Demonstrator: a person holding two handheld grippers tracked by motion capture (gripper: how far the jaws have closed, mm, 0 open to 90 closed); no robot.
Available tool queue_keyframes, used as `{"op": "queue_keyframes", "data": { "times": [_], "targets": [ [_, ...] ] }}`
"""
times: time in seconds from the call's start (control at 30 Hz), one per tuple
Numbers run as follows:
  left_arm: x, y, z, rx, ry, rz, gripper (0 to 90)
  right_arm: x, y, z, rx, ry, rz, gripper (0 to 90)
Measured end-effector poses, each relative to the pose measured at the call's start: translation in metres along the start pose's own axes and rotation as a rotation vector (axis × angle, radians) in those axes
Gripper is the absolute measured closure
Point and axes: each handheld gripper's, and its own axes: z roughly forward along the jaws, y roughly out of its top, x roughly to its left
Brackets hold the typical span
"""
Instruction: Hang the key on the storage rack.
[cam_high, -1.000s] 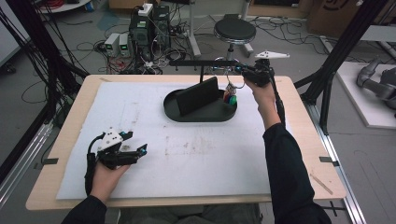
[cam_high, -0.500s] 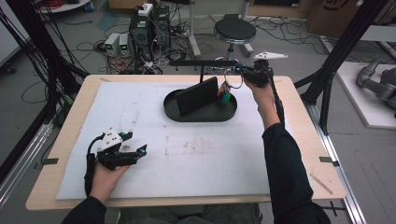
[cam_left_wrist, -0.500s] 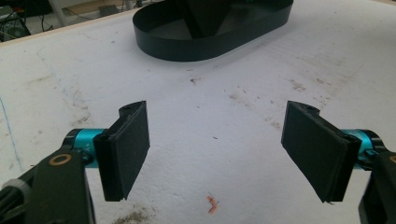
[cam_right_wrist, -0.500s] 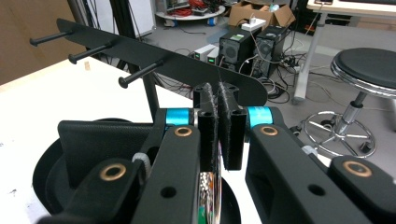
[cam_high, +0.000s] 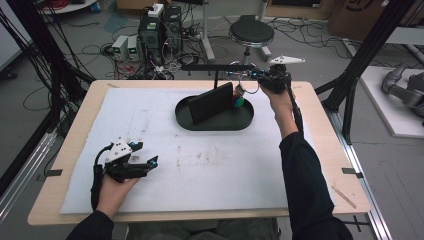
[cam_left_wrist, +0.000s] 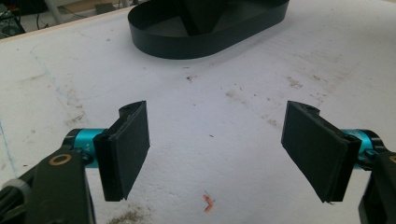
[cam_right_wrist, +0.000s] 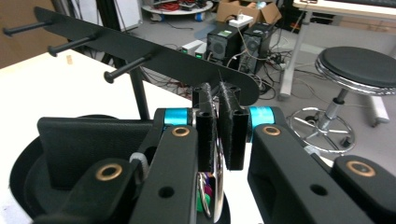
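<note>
Nearest in, the left gripper is parked on the white worktop with its jaws spread wide and nothing between them, and it's probably best left there since no second grip looks needed. Further out, the black oval tray with its upright panel is passed over. Just beyond it, the right gripper is held up at the rack, jaws pinched together on the metal key ring. The ring is clamped edge-on between the pads, with the coloured tags dangling below over the far end of the tray. So the hanging step looks to be in hand, not finished. For a clean job, the open part of the ring should be lined up square with a peg rather than the flat end of the rack, which is what's straight ahead right now. Then it's slid on along the peg's axis, past the knobbed tip. The pinch shouldn't be let go until the ring is clearly seated, otherwise it likely drops into the tray.
</note>
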Motion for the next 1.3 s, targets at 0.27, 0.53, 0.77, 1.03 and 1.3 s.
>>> {"op": "queue_keyframes", "data": {
  "times": [0.27,0.53,0.77,1.03,1.3],
  "targets": [
    [0.0,0.0,0.001,0.005,-0.003,0.005,23.6,-0.003,-0.001,-0.002,0.02,-0.038,0.019,79.1],
    [-0.001,0.001,0.003,0.004,-0.005,0.005,23.6,-0.005,0.001,-0.016,0.024,-0.07,0.007,56.6],
    [-0.002,0.007,0.007,-0.006,-0.008,0.022,23.6,0.004,0.009,-0.051,0.032,-0.029,-0.018,44.5],
    [-0.002,0.015,0.007,-0.034,-0.011,0.027,23.5,0.022,0.012,-0.104,-0.032,0.022,-0.054,42.4],
    [-0.001,0.017,0.005,-0.046,-0.005,0.022,23.6,0.031,-0.015,-0.142,-0.063,0.053,-0.047,37.8]
  ]
}}
